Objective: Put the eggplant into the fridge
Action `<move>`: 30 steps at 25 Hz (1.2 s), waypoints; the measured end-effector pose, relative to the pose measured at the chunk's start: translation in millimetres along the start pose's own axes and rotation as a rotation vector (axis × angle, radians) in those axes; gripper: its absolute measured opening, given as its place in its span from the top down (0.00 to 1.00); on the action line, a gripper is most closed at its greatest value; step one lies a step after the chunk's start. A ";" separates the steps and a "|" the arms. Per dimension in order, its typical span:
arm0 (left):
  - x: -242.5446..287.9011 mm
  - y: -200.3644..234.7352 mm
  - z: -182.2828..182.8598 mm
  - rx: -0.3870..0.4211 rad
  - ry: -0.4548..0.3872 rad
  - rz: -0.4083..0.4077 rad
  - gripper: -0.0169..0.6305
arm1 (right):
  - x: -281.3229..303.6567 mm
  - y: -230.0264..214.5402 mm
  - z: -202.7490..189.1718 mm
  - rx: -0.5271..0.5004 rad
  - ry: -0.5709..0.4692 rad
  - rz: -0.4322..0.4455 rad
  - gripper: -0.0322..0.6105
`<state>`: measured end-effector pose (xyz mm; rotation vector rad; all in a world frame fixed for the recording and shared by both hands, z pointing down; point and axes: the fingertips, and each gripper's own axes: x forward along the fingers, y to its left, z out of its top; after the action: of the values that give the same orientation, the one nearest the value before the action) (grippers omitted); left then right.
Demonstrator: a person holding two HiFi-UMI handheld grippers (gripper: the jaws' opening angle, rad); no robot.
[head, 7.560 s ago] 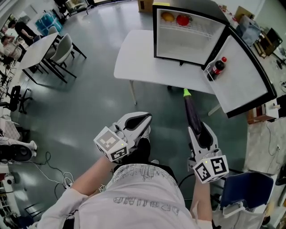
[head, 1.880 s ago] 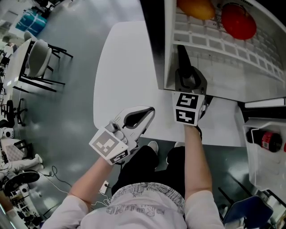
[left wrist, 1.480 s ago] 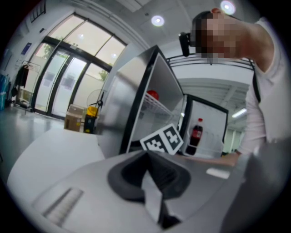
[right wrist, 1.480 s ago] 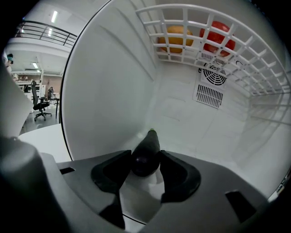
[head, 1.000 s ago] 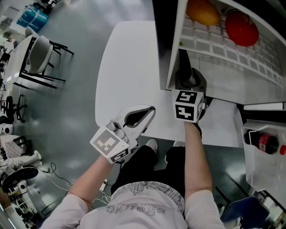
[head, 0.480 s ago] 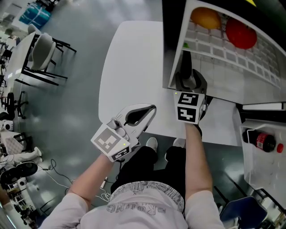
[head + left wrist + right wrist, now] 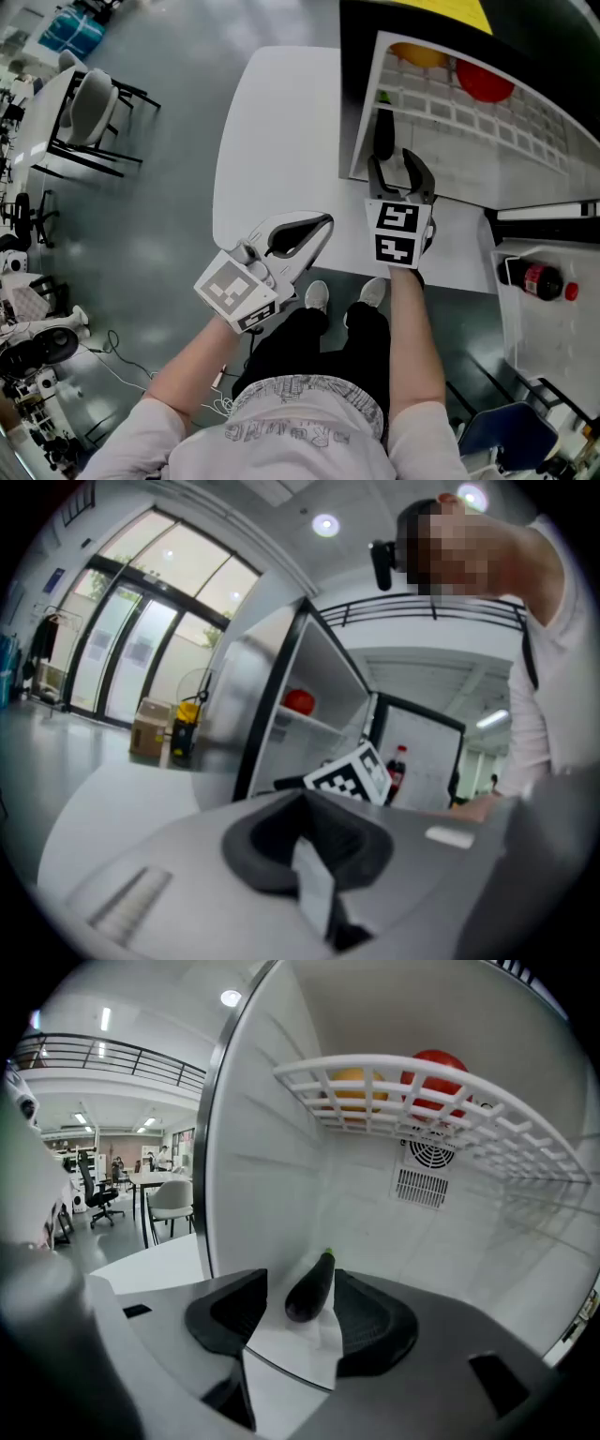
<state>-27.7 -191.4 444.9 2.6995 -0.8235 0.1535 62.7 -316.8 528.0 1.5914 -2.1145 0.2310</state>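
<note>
Left gripper [image 7: 320, 225]: lower centre of the head view, over the near edge of the white table [image 7: 272, 131]. Jaws pressed together on nothing, idle.
Right gripper [image 7: 399, 169]: centre of the head view, at the fridge's [image 7: 360, 103] mouth. Jaws stand apart, gripping nothing.
Eggplant [image 7: 311, 1288]: lying on the fridge floor, lower centre of the right gripper view. It sits in the gap between the spread jaws, green stem pointing at the back wall. I can't tell if either pad touches it.
Wire shelf [image 7: 427, 1087]: upper right of that view, carrying an orange fruit [image 7: 354, 1077] and a red one [image 7: 436, 1065].
Door: swung wide at the head view's right edge, a bottle [image 7: 534, 279] in its rack.
Progress: by my reading the main job is done, the eggplant is inside and let go.
Left to do: pull the right gripper clear, and perhaps shut the door.
</note>
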 end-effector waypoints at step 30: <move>-34.9 -54.8 93.7 0.034 -0.039 -0.001 0.96 | -147.2 18.1 86.1 0.021 -0.119 0.128 0.83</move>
<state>-24.9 -160.7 335.1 2.7433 -0.8381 0.1159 52.9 -220.1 386.7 1.5173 -2.3150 0.2059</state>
